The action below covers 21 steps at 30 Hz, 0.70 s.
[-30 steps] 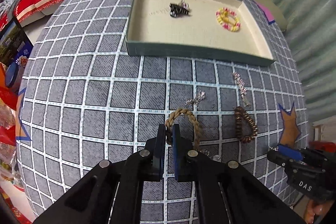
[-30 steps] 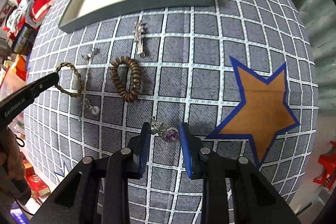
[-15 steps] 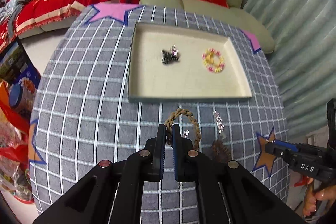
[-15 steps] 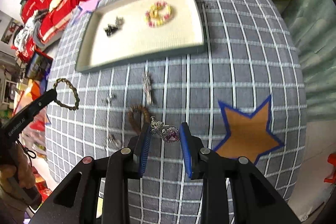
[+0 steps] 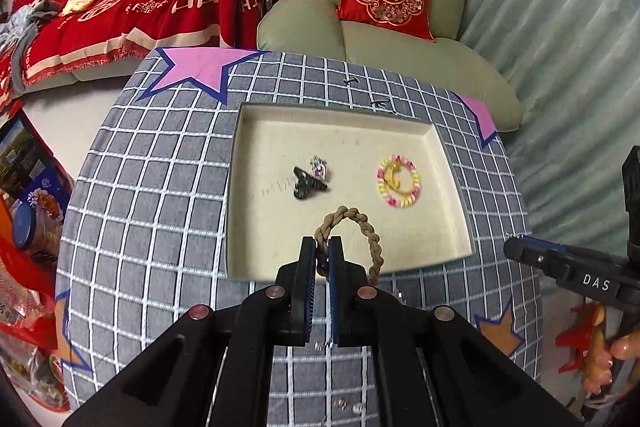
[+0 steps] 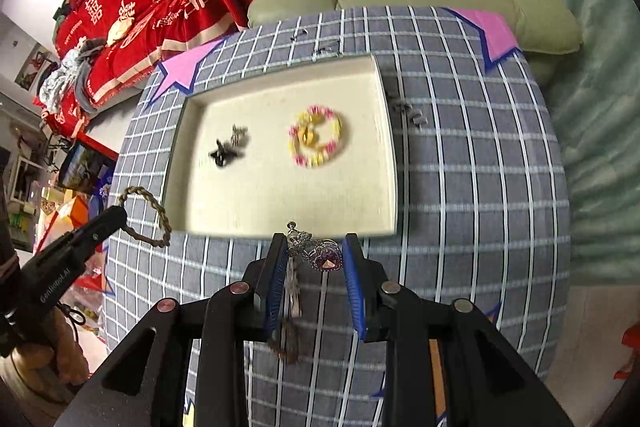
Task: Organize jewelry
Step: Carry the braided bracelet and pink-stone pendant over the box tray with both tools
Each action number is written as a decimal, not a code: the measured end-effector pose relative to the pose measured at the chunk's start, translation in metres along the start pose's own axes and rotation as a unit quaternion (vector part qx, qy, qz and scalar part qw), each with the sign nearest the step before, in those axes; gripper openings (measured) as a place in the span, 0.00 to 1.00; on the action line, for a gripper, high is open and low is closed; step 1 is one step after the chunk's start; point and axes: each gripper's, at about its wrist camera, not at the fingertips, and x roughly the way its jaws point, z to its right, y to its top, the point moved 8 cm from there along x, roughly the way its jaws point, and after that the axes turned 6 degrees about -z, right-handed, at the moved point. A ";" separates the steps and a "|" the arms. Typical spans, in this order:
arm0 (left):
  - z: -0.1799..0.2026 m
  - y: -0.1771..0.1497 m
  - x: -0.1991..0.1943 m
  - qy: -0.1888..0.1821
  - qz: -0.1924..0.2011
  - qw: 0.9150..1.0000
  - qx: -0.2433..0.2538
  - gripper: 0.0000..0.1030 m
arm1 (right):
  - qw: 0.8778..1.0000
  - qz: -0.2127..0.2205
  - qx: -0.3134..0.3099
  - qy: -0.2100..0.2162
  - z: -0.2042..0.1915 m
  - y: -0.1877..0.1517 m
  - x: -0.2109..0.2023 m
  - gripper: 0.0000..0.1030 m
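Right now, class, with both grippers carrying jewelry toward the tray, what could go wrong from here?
1. The left gripper pinches the braided bracelet at one spot only; the hanging loop might slip free.
2. The purple brooch sits in the right gripper with a dangling chain that could snag.
3. A drop might land on the flower bracelet in the tray.
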 end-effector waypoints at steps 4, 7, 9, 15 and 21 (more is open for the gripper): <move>0.000 0.011 0.015 0.006 -0.006 1.000 -0.005 0.15 | 1.000 -0.003 -0.003 0.004 0.000 0.021 0.011 0.30; -0.002 0.017 0.031 0.015 -0.013 1.000 -0.010 0.15 | 1.000 -0.007 -0.002 0.007 0.001 0.034 0.022 0.30; -0.003 0.021 0.040 0.022 -0.017 1.000 -0.012 0.15 | 1.000 -0.010 -0.002 0.007 0.002 0.040 0.029 0.30; -0.005 0.028 0.069 0.040 -0.031 0.999 -0.010 0.15 | 1.000 -0.026 0.001 0.010 0.007 0.053 0.055 0.30; -0.005 0.028 0.094 0.056 -0.049 0.997 -0.005 0.15 | 0.999 -0.044 0.003 0.010 0.012 0.057 0.080 0.30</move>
